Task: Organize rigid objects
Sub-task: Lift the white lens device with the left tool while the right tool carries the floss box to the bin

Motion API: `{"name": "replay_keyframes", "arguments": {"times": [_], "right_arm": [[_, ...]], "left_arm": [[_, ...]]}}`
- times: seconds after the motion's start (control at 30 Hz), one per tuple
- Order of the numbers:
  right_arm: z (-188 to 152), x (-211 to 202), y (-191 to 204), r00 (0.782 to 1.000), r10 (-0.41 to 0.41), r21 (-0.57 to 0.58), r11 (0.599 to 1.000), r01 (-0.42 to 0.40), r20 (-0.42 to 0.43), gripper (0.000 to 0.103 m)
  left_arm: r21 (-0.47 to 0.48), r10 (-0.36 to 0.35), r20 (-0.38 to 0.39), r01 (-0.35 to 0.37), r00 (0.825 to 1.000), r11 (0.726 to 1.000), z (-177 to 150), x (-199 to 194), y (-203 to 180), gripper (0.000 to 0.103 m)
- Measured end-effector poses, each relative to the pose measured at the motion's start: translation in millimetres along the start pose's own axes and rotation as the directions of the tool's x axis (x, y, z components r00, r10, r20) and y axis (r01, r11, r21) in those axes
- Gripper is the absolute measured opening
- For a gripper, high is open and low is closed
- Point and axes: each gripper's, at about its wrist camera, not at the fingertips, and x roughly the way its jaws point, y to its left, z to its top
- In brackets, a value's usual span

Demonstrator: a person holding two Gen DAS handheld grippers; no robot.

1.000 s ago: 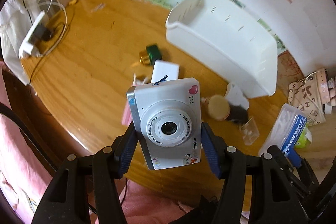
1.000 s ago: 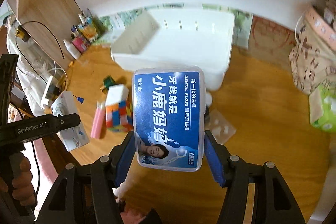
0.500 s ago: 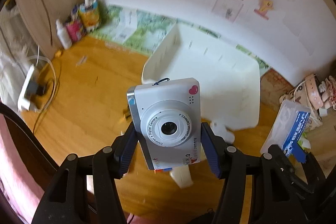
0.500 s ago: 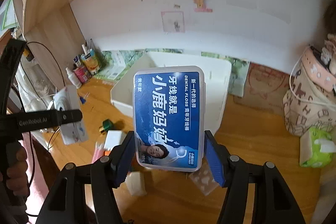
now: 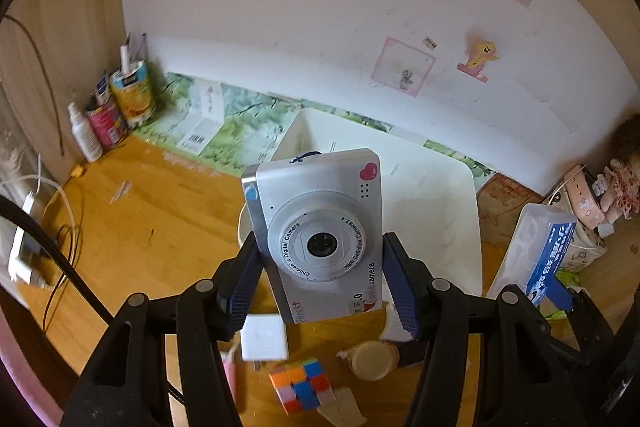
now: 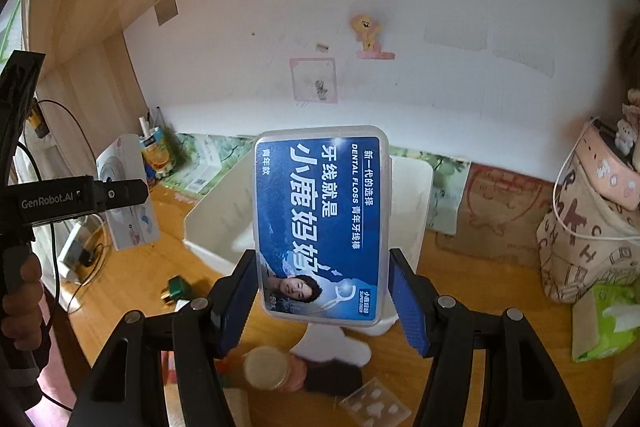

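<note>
Gripping a children's digital camera in my left claw; right claw clamped on dental floss box, white bin beyond.

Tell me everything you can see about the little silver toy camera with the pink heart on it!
The little silver toy camera is a boxy plastic-looking children's digital camera with a round white lens ring, printed lettering around the lens, a pink heart sticker at one top corner, a blue one at the other, and a thin dark cord on top. It stands nearly upright, lens facing the wrist camera, clamped by its sides between the blue ribbed pads of the left gripper. It is held up in the air, in front of the white plastic bin, touching nothing else.
</note>
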Motion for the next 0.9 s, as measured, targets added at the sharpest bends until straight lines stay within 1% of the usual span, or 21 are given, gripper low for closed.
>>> {"name": "replay_keyframes", "arguments": {"times": [0.17, 0.27, 0.37, 0.47, 0.6, 0.7, 0.9], "right_arm": [[2, 16, -3, 0.999, -0.024, -0.002, 1.000, 0.024, 0.039, 0.064], [2, 24, -3, 0.997, -0.031, -0.010, 0.999, 0.031, 0.072, 0.064], [2, 34, -5, 0.995, -0.033, -0.012, 0.999, 0.034, 0.095, 0.064], [2, 45, -4, 0.994, -0.032, -0.017, 0.999, 0.034, 0.102, 0.064], [-1, 62, -5, 0.996, -0.039, -0.025, 0.999, 0.041, 0.081, 0.064], [-2, 75, -8, 0.997, -0.042, -0.025, 0.999, 0.044, 0.059, 0.064], [-4, 95, -9, 0.999, -0.033, -0.019, 0.999, 0.033, 0.014, 0.064]], "left_arm": [[0.029, -0.055, 0.042, 0.054, 0.998, 0.998, 1, 15, 1, 0.062], [0.067, -0.098, 0.083, 0.092, 0.992, 0.993, 1, 25, 1, 0.063], [0.091, -0.114, 0.093, 0.105, 0.989, 0.990, 5, 37, -1, 0.063], [0.101, -0.127, 0.100, 0.117, 0.987, 0.988, 10, 50, -3, 0.063], [0.114, -0.127, 0.098, 0.116, 0.987, 0.987, 15, 70, -5, 0.063], [0.112, -0.144, 0.074, 0.136, 0.987, 0.984, 20, 86, -5, 0.063], [0.115, -0.140, 0.057, 0.133, 0.989, 0.984, 23, 104, -8, 0.063]]}}
